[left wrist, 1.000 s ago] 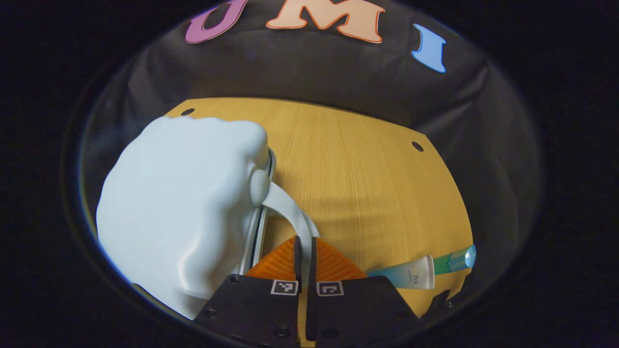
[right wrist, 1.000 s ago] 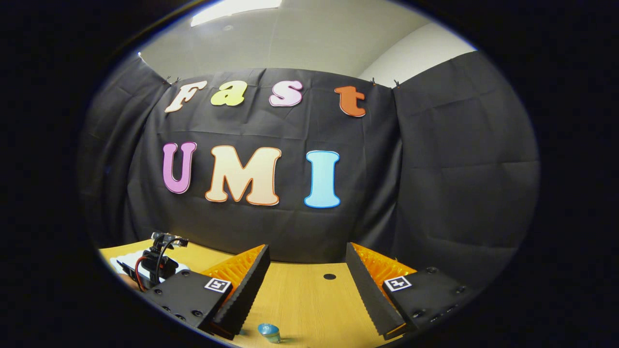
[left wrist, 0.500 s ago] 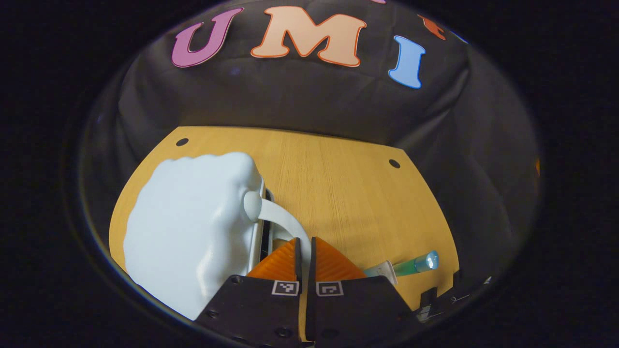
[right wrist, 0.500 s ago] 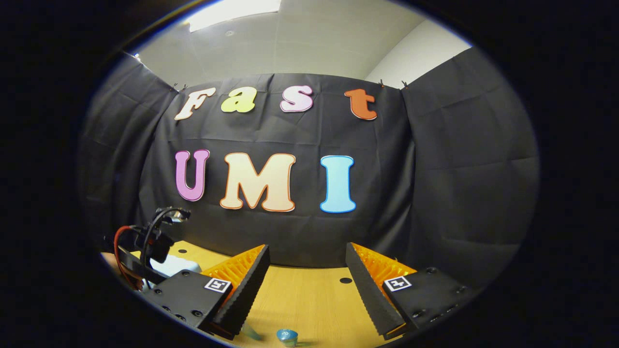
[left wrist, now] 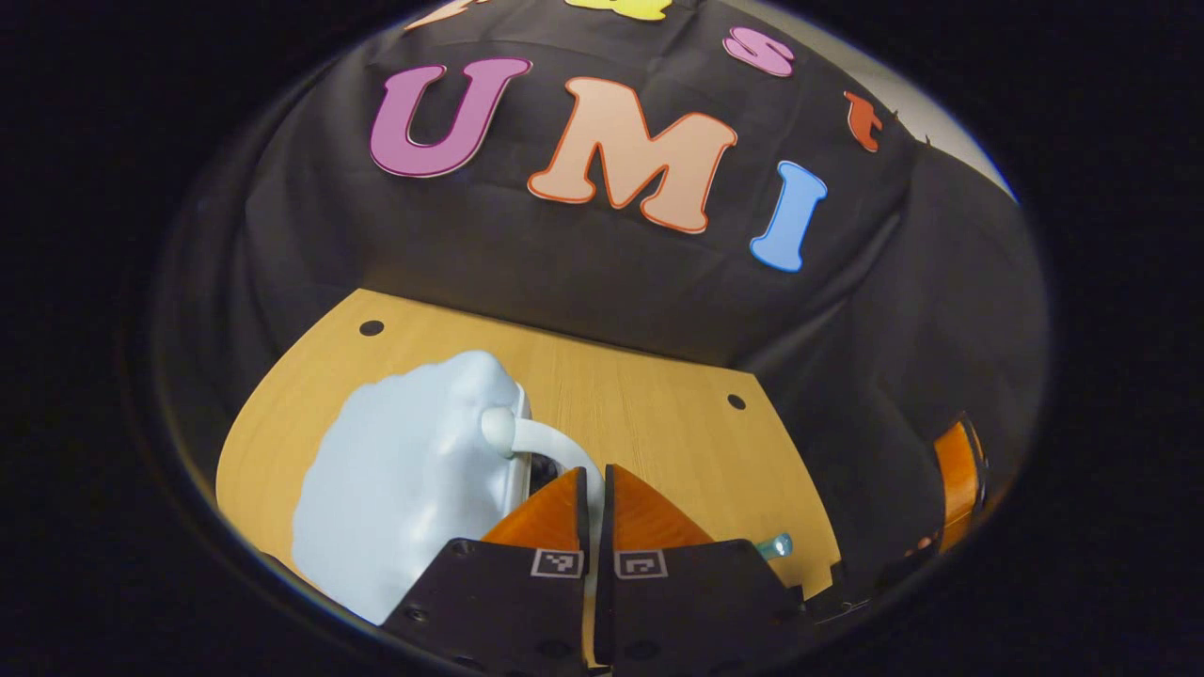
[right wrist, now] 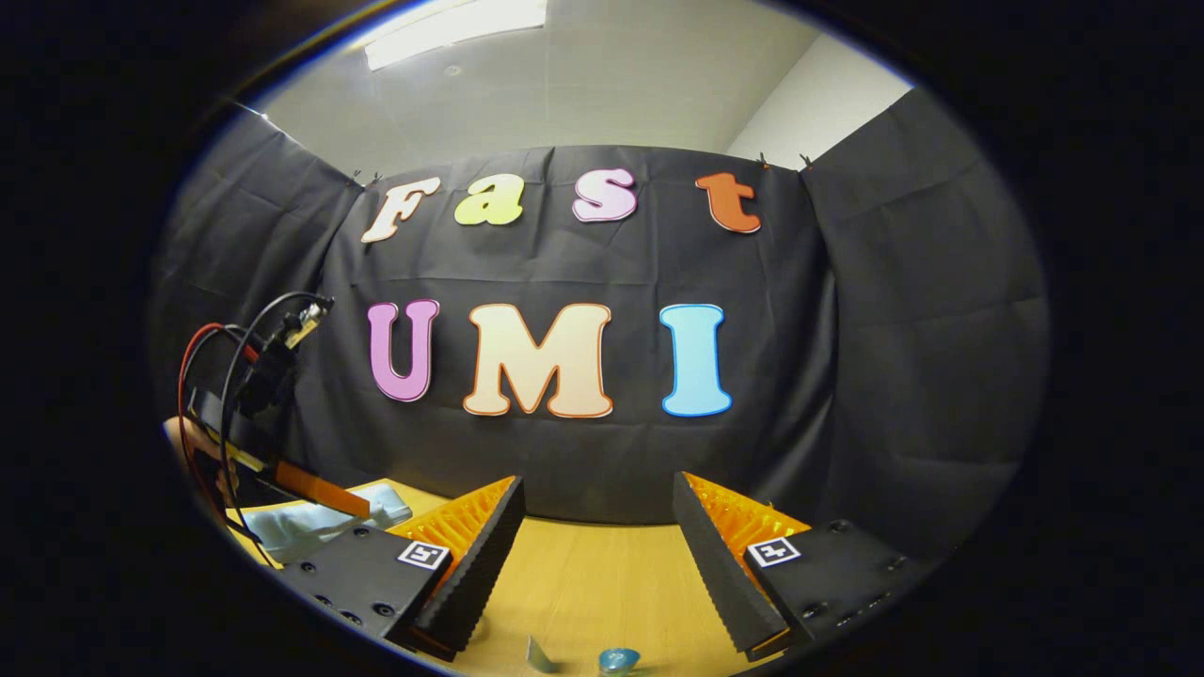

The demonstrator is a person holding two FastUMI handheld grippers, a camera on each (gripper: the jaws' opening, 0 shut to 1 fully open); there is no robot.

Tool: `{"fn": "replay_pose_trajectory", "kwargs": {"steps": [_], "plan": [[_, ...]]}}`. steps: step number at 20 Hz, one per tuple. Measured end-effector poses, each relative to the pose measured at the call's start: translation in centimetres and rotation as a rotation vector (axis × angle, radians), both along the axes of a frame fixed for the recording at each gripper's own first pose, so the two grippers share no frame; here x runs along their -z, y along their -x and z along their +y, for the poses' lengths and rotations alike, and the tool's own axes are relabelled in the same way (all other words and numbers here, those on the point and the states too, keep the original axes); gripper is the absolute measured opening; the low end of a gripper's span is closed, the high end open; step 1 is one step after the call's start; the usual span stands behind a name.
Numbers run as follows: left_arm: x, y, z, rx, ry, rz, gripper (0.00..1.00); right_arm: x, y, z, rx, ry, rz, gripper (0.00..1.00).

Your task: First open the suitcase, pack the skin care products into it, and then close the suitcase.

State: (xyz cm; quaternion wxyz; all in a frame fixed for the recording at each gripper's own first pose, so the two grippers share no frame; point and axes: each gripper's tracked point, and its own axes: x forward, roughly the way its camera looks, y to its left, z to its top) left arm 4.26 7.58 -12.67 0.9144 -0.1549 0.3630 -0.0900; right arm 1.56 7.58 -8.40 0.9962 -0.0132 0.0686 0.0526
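Observation:
The pale blue suitcase (left wrist: 404, 489) lies on the wooden table (left wrist: 649, 404) at the lower left of the left gripper view. Its white curved handle (left wrist: 550, 440) runs from a round knob down between the fingers of my left gripper (left wrist: 594, 481), which is shut on it. A dark gap shows along the suitcase seam beside the handle. The blue cap of a skin care tube (left wrist: 779, 544) peeks out to the right of the fingers. In the right gripper view my right gripper (right wrist: 597, 555) stands open above the table (right wrist: 583, 583), with the tube's cap (right wrist: 618, 659) below it. The suitcase (right wrist: 310, 527) sits at the left.
The left gripper's body with red and black cables (right wrist: 254, 376) rises over the suitcase in the right gripper view. The right gripper (left wrist: 959, 475) shows at the far right edge of the left gripper view. Black cloth walls close in the table's back and sides.
My left gripper has risen and tilted upward with the handle still in it, so the suitcase and tube sink lower in its view. The right gripper has drifted slightly left, staying open.

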Motion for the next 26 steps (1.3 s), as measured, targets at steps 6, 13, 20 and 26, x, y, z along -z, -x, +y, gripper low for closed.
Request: {"fn": "replay_pose_trajectory", "kwargs": {"steps": [6,13,20,26], "plan": [[-3.8,-1.3,6.8,-0.031,0.054,-0.093,0.00,0.3,-0.1,5.0,-0.014,0.008,-0.002,0.98],[-6.1,-2.3,18.5,-0.101,-0.041,-0.179,0.00,1.2,-0.8,12.7,-0.038,-0.006,-0.001,0.99],[-5.1,-2.9,28.3,-0.212,-0.110,-0.176,0.00,1.0,-1.5,16.9,-0.058,0.009,-0.006,0.99],[-1.9,-2.8,34.9,-0.326,-0.126,-0.126,0.00,1.9,-1.8,18.4,-0.065,0.030,0.019,0.99]]}}
